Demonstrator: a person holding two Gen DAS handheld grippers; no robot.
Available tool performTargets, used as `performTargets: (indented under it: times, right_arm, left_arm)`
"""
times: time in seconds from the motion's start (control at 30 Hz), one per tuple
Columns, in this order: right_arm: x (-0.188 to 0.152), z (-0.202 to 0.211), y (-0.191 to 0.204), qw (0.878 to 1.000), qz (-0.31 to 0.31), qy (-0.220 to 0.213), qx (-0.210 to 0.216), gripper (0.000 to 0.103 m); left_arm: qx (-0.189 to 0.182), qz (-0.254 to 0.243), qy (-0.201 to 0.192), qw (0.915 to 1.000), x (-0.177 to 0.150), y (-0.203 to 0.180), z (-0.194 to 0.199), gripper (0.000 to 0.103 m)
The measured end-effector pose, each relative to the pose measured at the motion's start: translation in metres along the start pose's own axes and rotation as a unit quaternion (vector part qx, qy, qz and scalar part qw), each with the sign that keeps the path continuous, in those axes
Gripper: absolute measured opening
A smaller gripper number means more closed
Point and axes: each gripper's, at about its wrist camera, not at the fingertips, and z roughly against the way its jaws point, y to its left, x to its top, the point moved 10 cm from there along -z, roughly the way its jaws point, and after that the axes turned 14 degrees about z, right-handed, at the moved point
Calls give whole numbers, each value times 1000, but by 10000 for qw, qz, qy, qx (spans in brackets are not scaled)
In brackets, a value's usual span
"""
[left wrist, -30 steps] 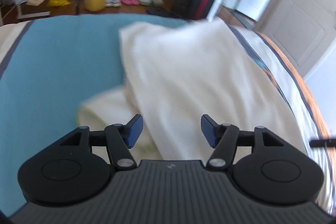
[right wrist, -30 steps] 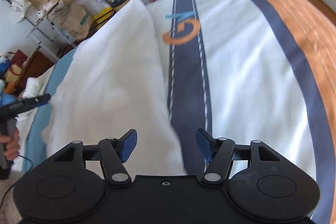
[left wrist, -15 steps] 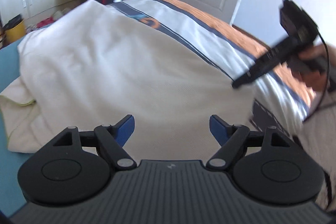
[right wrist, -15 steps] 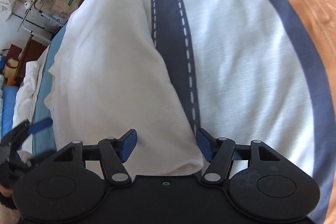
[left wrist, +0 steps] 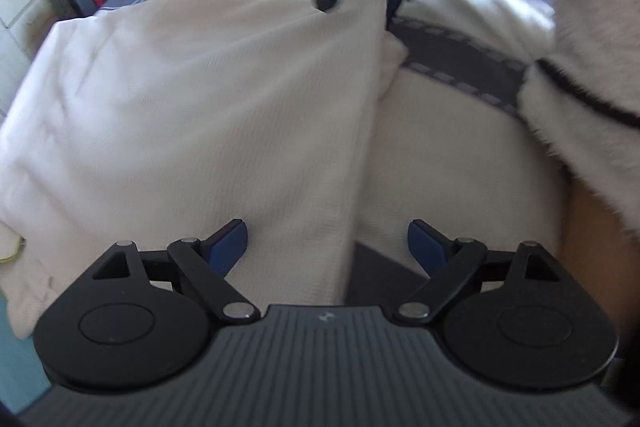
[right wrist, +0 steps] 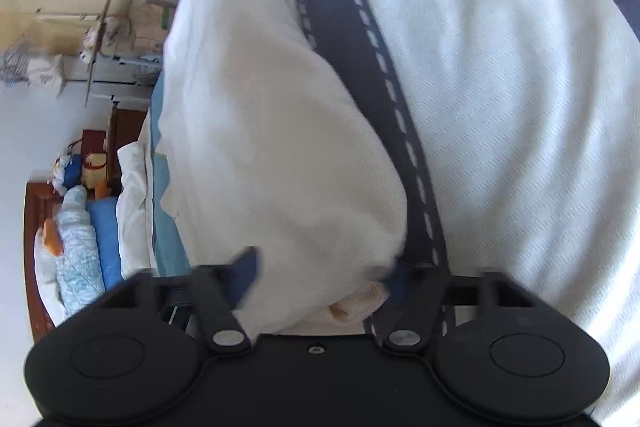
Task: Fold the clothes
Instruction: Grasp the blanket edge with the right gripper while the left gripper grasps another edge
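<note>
A cream garment [left wrist: 208,99] lies spread on the bed [right wrist: 500,75]. The right gripper [right wrist: 320,273] straddles its near corner, jaws wide and not yet closed; the left gripper [left wrist: 326,241] hovers over its edge — jaws wide, empty. Likely lining up a fold — next, each must pinch cloth.
</note>
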Motion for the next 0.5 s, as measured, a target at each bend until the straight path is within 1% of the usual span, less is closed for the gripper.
performTargets:
  times: [0.03,0.07,0.1,0.13,0.17,0.2,0.23,0.3,0.33,0.37,0.4,0.43,0.47,0.5]
  right_arm:
    - [3,1,5,9998,107,-114,85,16]
    - [7,3,11,9993,233,-228,176,12]
    - [12,8,18,9983,382,-375,246,11]
    - [16,11,24,9970,506,-502,314,11]
    - [19,12,26,9963,541,-555,372,10]
    - [21,13,28,9956,577,-608,430,10]
    - [23,14,31,9947,612,-660,487,10]
    - [28,16,35,9929,682,-765,603,10]
    - [30,17,37,9919,717,-818,661,10]
    - [32,18,40,9908,752,-870,718,10]
    - [35,20,42,9896,787,-922,776,10]
    - [37,21,44,9883,822,-975,833,10]
    - [39,22,46,9870,857,-1027,891,10]
    - [41,23,49,9856,891,-1079,948,10]
  left_arm:
    - [38,38,-43,10000,2,4,0,91]
    - [70,107,-102,9999,3,7,2,90]
    - [114,182,-162,9996,5,11,3,73]
    - [178,244,-217,9993,7,16,6,59]
    - [218,302,-259,9990,9,20,7,42]
    - [218,391,-305,9985,12,24,9,33]
    - [212,469,-342,9981,14,28,10,31]
    - [175,563,-380,9975,17,31,10,35]
    - [152,567,-389,9975,18,30,10,39]
    - [112,554,-374,9977,18,27,8,50]
    - [55,518,-358,9980,18,23,8,64]
    - [25,461,-357,9983,18,18,6,71]
    - [38,367,-355,9987,18,13,4,83]
    - [103,236,-341,9991,17,10,0,89]
